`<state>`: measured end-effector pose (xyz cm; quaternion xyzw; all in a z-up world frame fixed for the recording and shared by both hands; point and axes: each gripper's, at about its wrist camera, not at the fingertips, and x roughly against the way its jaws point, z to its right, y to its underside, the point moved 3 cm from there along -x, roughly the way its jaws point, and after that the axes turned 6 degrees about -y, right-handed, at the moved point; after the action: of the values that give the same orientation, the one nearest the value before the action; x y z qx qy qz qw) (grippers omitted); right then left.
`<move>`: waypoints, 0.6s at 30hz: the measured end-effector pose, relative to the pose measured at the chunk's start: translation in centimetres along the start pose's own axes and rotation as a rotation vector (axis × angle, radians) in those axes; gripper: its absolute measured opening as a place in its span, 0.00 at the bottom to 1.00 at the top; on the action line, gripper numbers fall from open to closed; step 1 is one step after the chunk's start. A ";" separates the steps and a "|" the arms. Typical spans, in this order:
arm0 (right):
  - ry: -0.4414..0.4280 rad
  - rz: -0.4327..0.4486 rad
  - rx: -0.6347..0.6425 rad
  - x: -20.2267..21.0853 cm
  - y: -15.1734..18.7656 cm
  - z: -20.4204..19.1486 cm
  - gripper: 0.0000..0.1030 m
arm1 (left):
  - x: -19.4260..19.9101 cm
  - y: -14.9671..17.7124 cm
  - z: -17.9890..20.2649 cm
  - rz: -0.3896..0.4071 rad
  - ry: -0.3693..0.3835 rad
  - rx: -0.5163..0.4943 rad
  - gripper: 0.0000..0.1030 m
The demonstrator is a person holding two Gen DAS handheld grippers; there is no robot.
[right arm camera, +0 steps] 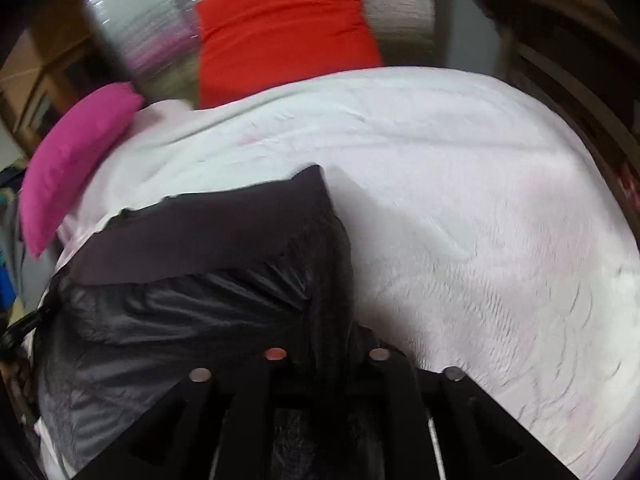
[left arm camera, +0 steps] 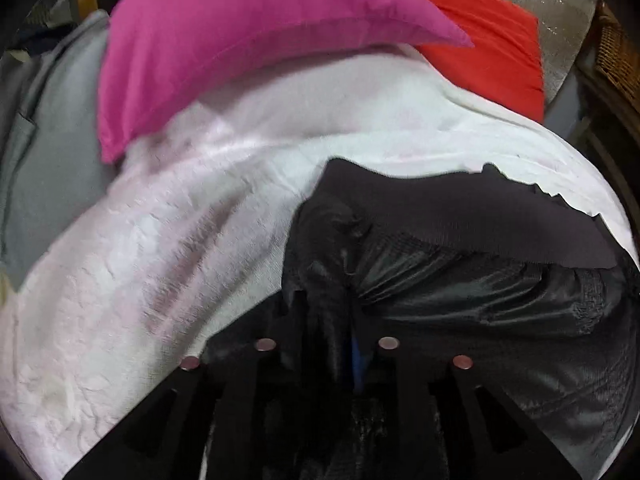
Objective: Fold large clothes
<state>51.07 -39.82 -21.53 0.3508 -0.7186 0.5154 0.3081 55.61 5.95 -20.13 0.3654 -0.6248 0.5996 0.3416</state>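
Left wrist view: both tools clamp one black jacket (left arm camera: 460, 280) on the white bed cover (left arm camera: 140, 280).
Left tool (left arm camera: 326, 332) pinches its left end, right tool (right arm camera: 326, 344) its right; the jacket's length runs between them.

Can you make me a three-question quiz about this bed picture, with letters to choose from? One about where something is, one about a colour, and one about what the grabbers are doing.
1. Where does the black garment lie?
A. On the white blanket
B. On the floor
C. On top of the pink pillow

2. What colour is the cushion beside the pink pillow?
A. Blue
B. Red
C. Yellow

3. What are the jaws of the left gripper and right gripper doing?
A. Standing wide open in the air
B. Holding a pillow
C. Pinching black fabric

Answers:
1 A: the white blanket shows all around the garment.
2 B: the red cushion leans at the head of the bed.
3 C: each wrist view shows a bunch of black cloth squeezed between the jaws.
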 end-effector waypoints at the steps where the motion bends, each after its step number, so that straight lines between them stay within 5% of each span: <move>1: 0.004 0.001 -0.013 0.0 0.1 0.1 0.28 | 0.8 -0.1 -0.2 0.013 -0.010 -0.002 0.31; 3: 0.022 0.014 -0.026 1.1 0.4 0.1 0.57 | 2.9 -0.1 -1.1 0.051 -0.033 0.007 0.41; 6: 0.066 0.095 0.037 4.5 0.7 -1.1 0.58 | 7.2 0.5 -1.9 0.167 -0.056 0.043 0.57; 10: 0.029 0.217 0.119 9.0 2.7 -5.4 0.68 | 11.7 3.6 0.5 0.280 -0.009 0.016 0.63; 14: 0.029 0.235 0.220 8.7 6.8 -9.5 0.75 | 11.9 7.9 4.8 0.270 0.024 -0.052 0.64; 18: 0.121 0.109 0.233 4.1 9.6 -9.1 0.80 | 8.2 10.6 7.7 0.167 -0.016 -0.119 0.66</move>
<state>41.62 -29.73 -20.70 0.3130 -0.6519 0.6316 0.2795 42.43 -1.96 -18.64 0.2958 -0.6903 0.5849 0.3064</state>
